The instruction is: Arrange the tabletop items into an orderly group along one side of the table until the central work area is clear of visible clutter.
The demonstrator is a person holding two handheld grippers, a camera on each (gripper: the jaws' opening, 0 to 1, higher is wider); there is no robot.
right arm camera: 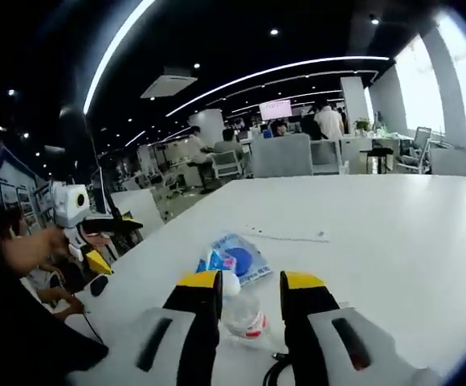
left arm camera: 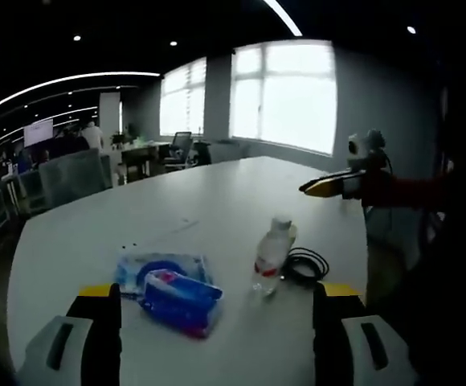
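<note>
Nearest the lens in the left gripper view, the left gripper (left arm camera: 217,299) stands with its two yellow-tipped jaws wide apart over the near edge of the white table (left arm camera: 217,193), holding nothing. Between those jaws lies a blue and red packet (left arm camera: 181,299), crumpled and glossy, resting on a flat clear wrapper with blue print (left arm camera: 162,268). Just right of the packet stands a small clear water bottle (left arm camera: 271,257) with a white cap and a red band low on its label, upright. A coil of black cable (left arm camera: 305,264) lies touching the bottle's right side, near the table's right edge.

In the right gripper view, the right gripper (right arm camera: 249,291) points down over the same bottle (right arm camera: 243,312), its jaws spread on either side of the cap and shoulders; whether they touch the plastic I cannot tell, but a gap shows on each side. The blue-printed wrapper (right arm camera: 239,257) lies just beyond the bottle.

The right gripper (left arm camera: 333,185) also shows in the left gripper view, raised above the table's far right side, well apart from the items. The left gripper (right arm camera: 96,233) appears at the left of the right gripper view, beside a person's hand (right arm camera: 32,245).
</note>
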